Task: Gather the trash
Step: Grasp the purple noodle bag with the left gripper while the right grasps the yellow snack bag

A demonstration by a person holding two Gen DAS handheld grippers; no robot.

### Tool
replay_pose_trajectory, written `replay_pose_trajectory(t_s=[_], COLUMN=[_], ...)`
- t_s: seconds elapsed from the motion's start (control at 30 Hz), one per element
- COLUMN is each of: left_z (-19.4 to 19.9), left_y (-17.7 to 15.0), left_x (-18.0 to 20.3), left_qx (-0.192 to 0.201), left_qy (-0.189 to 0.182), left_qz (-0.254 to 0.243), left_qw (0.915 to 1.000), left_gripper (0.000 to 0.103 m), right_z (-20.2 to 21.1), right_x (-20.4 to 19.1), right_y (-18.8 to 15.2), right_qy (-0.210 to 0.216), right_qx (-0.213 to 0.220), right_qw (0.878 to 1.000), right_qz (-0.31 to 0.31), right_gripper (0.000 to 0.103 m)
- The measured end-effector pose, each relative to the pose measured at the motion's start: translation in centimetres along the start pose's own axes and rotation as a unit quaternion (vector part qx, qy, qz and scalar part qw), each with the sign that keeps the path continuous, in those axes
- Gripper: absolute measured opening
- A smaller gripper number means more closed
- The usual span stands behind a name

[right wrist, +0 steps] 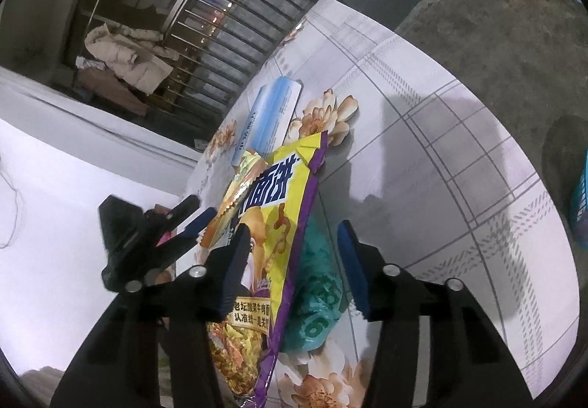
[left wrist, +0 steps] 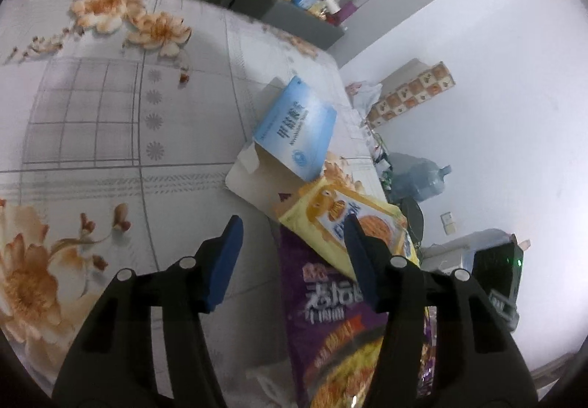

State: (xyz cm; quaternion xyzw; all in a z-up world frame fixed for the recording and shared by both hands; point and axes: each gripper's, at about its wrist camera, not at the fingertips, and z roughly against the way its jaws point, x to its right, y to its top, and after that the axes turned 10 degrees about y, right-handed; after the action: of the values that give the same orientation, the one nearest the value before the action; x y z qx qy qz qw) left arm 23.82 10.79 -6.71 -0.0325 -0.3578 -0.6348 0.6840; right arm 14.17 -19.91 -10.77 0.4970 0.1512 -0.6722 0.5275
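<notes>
A pile of trash lies on the floral table (left wrist: pixel 110 114) near its right edge: a purple noodle packet (left wrist: pixel 330 316), a yellow biscuit packet (left wrist: pixel 330 209) over it, and a blue carton (left wrist: pixel 297 129) on white card (left wrist: pixel 246 180). My left gripper (left wrist: pixel 294 253) is open; its right finger overlaps the yellow packet and its left pad hangs over bare table. In the right wrist view the yellow-purple packet (right wrist: pixel 283 195) and a teal bag roll (right wrist: pixel 316 298) sit between the open fingers of my right gripper (right wrist: pixel 294 257). The left gripper (right wrist: pixel 191 217) shows beside a gold wrapper (right wrist: pixel 242 180).
A grey cabinet (left wrist: pixel 294 18) with bottles stands past the table's far end. A water jug (left wrist: pixel 419 176) and a black device (left wrist: pixel 499 261) sit by the white wall. A metal railing (right wrist: pixel 220 22) runs behind; a blue basket (right wrist: pixel 580 202) is on the floor at right.
</notes>
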Motion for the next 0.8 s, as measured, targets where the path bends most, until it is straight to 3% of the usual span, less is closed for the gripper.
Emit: replay_pose_trajectory(t_s=[0.33,0.63,0.8], left_z=[-3.2,-4.3,-3.3], left_y=[0.5,0.6,0.5], left_x=[-0.7,-0.7,-0.3], left_qx=[-0.035,-0.032,-0.007], left_qy=[0.005,0.000,0.008], left_qz=[0.027,0.026,0.003], left_qw=[0.9990,0.9991,0.9999], left_gripper=[0.051,0.025,0.010], right_z=[-0.1,-0.7,-0.6], right_x=[0.5,0.7,0.8], right_y=[-0.6,-0.5,-0.3], right_qy=[0.010,0.017,0.019], right_qx=[-0.008,-0.014,-0.009], right_qw=[1.000,1.000,1.000], right_qz=[-0.009,-0.012,-0.011], right_gripper=[0.031,0.020,0.014])
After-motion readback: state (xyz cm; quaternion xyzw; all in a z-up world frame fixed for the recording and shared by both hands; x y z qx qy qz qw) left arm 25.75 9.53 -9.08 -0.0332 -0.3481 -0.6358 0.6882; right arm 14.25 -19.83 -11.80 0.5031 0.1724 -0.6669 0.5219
